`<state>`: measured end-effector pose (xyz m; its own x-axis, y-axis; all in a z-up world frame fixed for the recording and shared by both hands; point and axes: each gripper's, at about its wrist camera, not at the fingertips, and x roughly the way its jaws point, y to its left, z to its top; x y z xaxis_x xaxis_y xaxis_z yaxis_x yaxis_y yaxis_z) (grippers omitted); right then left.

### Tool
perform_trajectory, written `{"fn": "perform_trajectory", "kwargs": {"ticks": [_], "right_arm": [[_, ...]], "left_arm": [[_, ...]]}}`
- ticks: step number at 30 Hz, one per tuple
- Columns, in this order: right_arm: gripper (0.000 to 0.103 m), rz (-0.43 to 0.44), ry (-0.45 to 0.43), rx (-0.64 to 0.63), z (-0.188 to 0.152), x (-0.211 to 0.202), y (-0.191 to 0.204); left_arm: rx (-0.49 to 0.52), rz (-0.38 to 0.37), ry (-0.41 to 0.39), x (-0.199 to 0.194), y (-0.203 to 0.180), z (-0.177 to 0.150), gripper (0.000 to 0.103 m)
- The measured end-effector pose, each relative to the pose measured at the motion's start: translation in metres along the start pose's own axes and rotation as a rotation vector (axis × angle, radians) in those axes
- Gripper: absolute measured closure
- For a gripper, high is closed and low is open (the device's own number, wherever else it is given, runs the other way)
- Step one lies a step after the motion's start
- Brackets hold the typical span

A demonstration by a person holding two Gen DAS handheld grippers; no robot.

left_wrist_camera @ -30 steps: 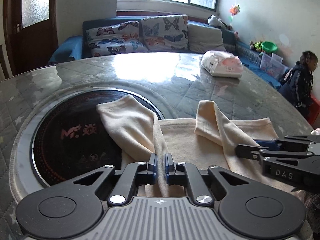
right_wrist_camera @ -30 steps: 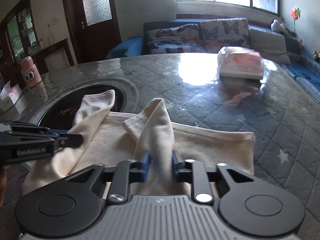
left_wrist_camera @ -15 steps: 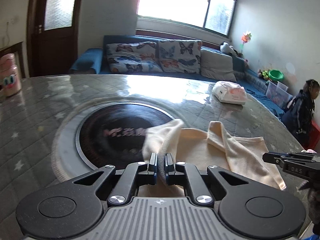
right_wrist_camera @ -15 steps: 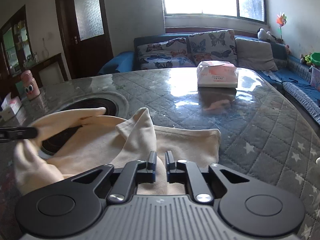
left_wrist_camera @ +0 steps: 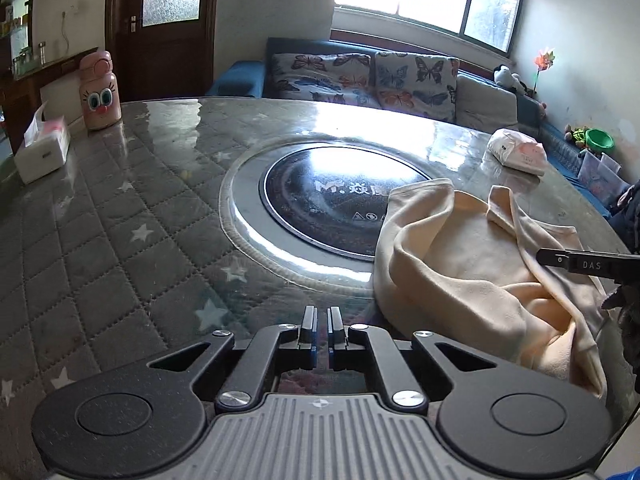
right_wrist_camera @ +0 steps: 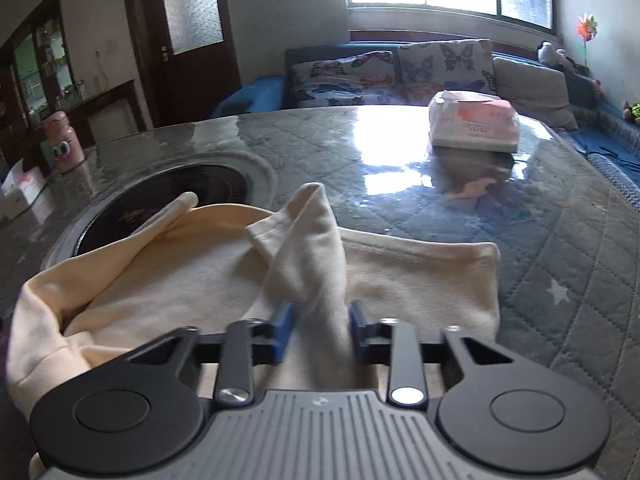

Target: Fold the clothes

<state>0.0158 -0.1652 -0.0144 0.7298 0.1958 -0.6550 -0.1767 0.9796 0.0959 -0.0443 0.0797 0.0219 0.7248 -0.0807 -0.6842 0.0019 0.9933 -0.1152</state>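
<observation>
The cream garment point(right_wrist_camera: 224, 280) lies rumpled on the quilted, glass-topped table point(left_wrist_camera: 120, 216), one edge overlapping the round black hotplate point(left_wrist_camera: 320, 196) set into the table's middle. In the right wrist view it spreads directly ahead of the right gripper point(right_wrist_camera: 320, 330): a folded sleeve point(right_wrist_camera: 308, 248) rises from between the two blue-padded fingers and runs forward, its cuff tilted up. The jaws are closing with that sleeve between them; the pads stand just beside the cloth on each side, and a firm pinch cannot be made out. To that gripper's left the fabric humps up in a raised fold, and a second sleeve lies along the hotplate's rim.

In the left wrist view the left gripper point(left_wrist_camera: 322, 330) sits to the left of the garment, clenched with only a thin slit between its fingers and nothing held. The cloth begins just to its right and stretches away toward the right edge, where one black finger of the right gripper point(left_wrist_camera: 576, 263) juts in over the fabric.

Farther ahead of both grippers a pink-and-white tissue pack point(right_wrist_camera: 474, 124) rests on the table. Well to the left of the left gripper stand a pink cartoon-faced bottle point(left_wrist_camera: 99, 92) and a white tissue box point(left_wrist_camera: 42, 148). Beyond the table are a blue sofa with butterfly cushions point(left_wrist_camera: 364, 76), a window and a dark door.
</observation>
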Motion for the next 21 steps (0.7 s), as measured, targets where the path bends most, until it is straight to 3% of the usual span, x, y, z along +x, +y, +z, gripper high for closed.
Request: {"fn": "perform_trajectory", "kwargs": {"ticks": [2,4,5,6,10,14,16,18,21], "right_arm": [[0.096,-0.004,-0.017,-0.002,-0.002,-0.006,0.001],[0.097,-0.012,-0.039,-0.005,-0.005,-0.015,0.002],[0.097,-0.021,-0.055,-0.009,-0.007,-0.022,0.003],[0.097,-0.03,-0.071,-0.014,-0.009,-0.03,0.004],[0.098,-0.071,-0.134,-0.012,-0.016,-0.067,-0.001],[0.098,-0.146,-0.187,0.007,-0.029,-0.106,-0.012],[0.098,-0.186,-0.195,0.031,-0.038,-0.123,-0.02],[0.098,-0.221,-0.182,0.058,-0.05,-0.134,-0.028],[0.097,-0.258,-0.122,0.099,-0.069,-0.138,-0.039]], "left_arm": [[0.004,-0.009,-0.011,0.002,-0.005,0.005,0.089],[0.029,-0.021,-0.034,0.005,-0.015,0.012,0.07],[0.042,-0.024,-0.043,0.008,-0.02,0.015,0.056],[0.056,-0.025,-0.048,0.013,-0.025,0.019,0.054],[0.109,-0.024,-0.064,0.035,-0.044,0.034,0.054],[0.116,-0.007,-0.03,0.06,-0.049,0.04,0.055],[0.118,-0.015,-0.015,0.067,-0.049,0.038,0.061],[0.121,-0.029,-0.005,0.068,-0.048,0.034,0.078],[0.127,-0.052,0.004,0.066,-0.046,0.026,0.092]]}}
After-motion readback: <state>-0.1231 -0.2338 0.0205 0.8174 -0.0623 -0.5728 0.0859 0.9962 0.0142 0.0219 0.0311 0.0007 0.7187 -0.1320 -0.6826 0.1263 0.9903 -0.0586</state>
